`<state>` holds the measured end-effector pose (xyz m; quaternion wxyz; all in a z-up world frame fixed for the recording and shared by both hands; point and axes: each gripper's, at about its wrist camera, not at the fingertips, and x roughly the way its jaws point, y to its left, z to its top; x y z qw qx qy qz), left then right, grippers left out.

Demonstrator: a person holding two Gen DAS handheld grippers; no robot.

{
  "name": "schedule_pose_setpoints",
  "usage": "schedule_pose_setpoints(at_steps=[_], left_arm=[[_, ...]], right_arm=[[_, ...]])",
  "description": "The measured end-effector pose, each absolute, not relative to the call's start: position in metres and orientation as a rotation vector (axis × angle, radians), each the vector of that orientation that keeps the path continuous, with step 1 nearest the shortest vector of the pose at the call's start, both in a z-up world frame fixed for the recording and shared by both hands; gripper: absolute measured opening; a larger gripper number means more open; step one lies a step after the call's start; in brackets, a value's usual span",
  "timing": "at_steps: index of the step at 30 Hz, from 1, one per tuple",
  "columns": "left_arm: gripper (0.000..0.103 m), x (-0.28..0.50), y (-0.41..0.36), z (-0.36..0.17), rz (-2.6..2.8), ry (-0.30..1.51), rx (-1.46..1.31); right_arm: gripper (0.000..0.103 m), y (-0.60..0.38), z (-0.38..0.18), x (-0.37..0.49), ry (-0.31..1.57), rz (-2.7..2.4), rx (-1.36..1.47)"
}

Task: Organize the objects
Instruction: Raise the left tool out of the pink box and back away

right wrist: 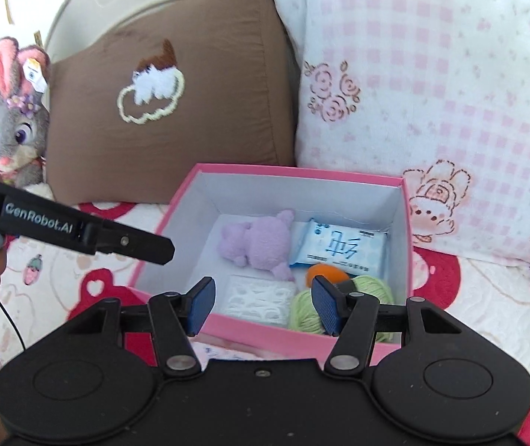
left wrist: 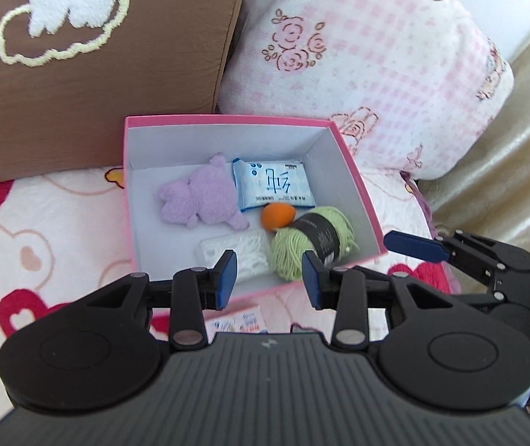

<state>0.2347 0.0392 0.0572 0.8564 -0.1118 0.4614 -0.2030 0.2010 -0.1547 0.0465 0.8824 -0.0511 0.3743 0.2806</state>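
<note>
Orange ball (left wrist: pixel 277 215) half hidden behind green yarn (left wrist: pixel 311 247), pink box (left wrist: pixel 227 119).

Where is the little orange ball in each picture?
Left wrist view: the orange ball sits in the pink box, right of centre, between the tissue pack and the green yarn.
Right wrist view: lower right of the box, partly hidden behind one of the fingers.
Shared landmark: the purple plush.
</note>
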Motion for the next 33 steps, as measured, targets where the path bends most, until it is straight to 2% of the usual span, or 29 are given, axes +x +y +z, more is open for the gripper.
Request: schedule_pose_setpoints(at_steps=[23, 26, 29, 33], left_arm=[[0.039, 0.144, 0.057, 0.109, -0.460, 0.922, -0.126], [0.041, 0.134, 0.059, 0.108, -0.472, 0.918, -0.136], [0.044, 0.126, 0.067, 0.102, -0.470, 0.926, -0.178], [0.050, 0.117, 0.075, 0.096, -0.435, 0.917, -0.168]], right_arm=[[0.069, -0.149, 0.095, 0.107, 0.735, 0.592, -0.136], [0.072, -0.150, 0.098, 0.097, 0.721, 0.594, -0.142], [0.081, -0.152, 0.093, 0.088, 0.707, 0.621, -0.141], [0.082, -0.156, 0.076, 0.081, 0.724, 0.643, -0.123]])
